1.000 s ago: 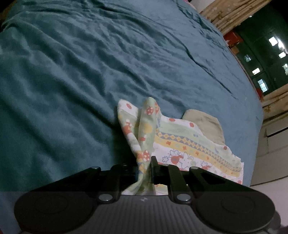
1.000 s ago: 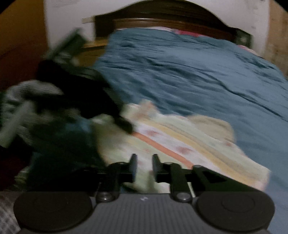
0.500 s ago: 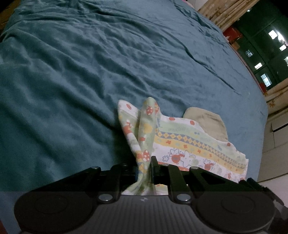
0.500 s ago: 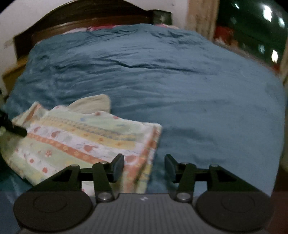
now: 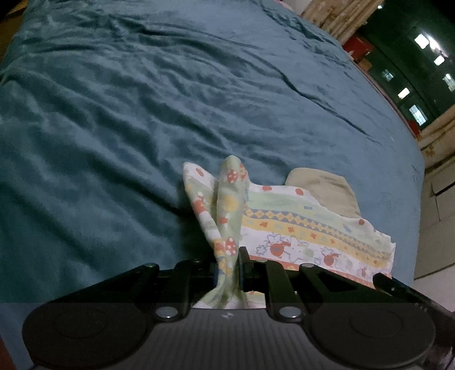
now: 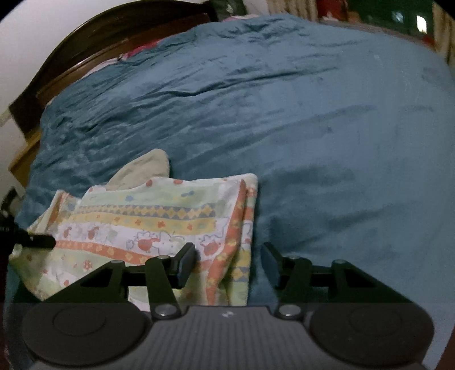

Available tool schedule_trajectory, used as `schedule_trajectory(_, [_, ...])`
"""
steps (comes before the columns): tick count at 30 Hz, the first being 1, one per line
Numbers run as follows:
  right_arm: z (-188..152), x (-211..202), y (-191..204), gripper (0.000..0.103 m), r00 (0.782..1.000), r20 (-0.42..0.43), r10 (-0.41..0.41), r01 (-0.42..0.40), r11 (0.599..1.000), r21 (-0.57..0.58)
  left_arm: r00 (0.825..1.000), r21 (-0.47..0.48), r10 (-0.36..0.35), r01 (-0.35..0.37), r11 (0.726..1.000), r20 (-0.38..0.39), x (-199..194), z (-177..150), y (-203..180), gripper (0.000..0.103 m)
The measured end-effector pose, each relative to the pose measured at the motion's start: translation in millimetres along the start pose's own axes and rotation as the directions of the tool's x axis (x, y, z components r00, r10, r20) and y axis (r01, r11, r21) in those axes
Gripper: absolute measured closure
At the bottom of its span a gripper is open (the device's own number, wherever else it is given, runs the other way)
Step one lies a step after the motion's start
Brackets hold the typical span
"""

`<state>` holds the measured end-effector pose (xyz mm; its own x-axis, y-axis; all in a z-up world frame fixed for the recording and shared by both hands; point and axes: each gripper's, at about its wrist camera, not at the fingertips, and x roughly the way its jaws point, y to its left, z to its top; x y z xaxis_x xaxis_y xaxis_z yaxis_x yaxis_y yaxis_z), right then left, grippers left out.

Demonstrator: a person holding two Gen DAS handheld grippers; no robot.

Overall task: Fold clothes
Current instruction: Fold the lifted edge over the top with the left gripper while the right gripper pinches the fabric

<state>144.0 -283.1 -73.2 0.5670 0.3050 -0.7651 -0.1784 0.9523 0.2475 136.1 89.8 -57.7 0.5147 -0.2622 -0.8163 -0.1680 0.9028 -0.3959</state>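
Peeking beige cloth (image 6: pixel 148 168) under patterned garment (image 6: pixel 159 216)

I'm working in a home bedroom: a wide bed under a rumpled teal blanket (image 6: pixel 284 119), a dark arched wooden headboard (image 6: pixel 93 42) at its far edge against a white wall (image 6: pixel 34 34), and pale patterned curtains (image 5: pixel 332 17) beside a night-dark window (image 5: pixel 412 65).

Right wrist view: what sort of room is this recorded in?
Most likely a home bedroom: a wide bed under a teal blanket, a dark wooden headboard against a white wall, and a patterned garment lying on the blanket.
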Motion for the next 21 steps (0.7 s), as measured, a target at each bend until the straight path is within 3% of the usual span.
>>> schedule_trajectory(1, [0,0,-2,0.057,1.0,-0.001,0.009,-0.009,1.0,0.022,1.0,0.006,0.0,0.0,1.0,0.005,-2,0,-1,0.091])
schedule_trajectory(2, [0,-1,-2,0.07,1.0,0.0,0.019,-0.019,0.999,0.031,1.0,0.01,-0.001,0.001,1.0,0.011,-4,0,-3,0.091])
schedule_trajectory(5, [1,-8,1,0.091,0.998,0.01,0.055,-0.055,0.998,0.035,0.999,0.025,-0.011,0.01,1.0,0.037,-14,1,-9,0.093])
schedule_trajectory(11, [12,-45,19,0.094,0.991,0.093,0.098,-0.096,0.995,-0.022,0.993,0.072,-0.056,0.049,0.996,0.105,-46,10,-32,0.093])
schedule_trajectory(21, [40,-104,20,0.094,0.975,0.217,0.045,-0.02,0.993,-0.117,0.977,0.147,-0.127,0.102,0.984,0.171,-71,30,-86,0.093])
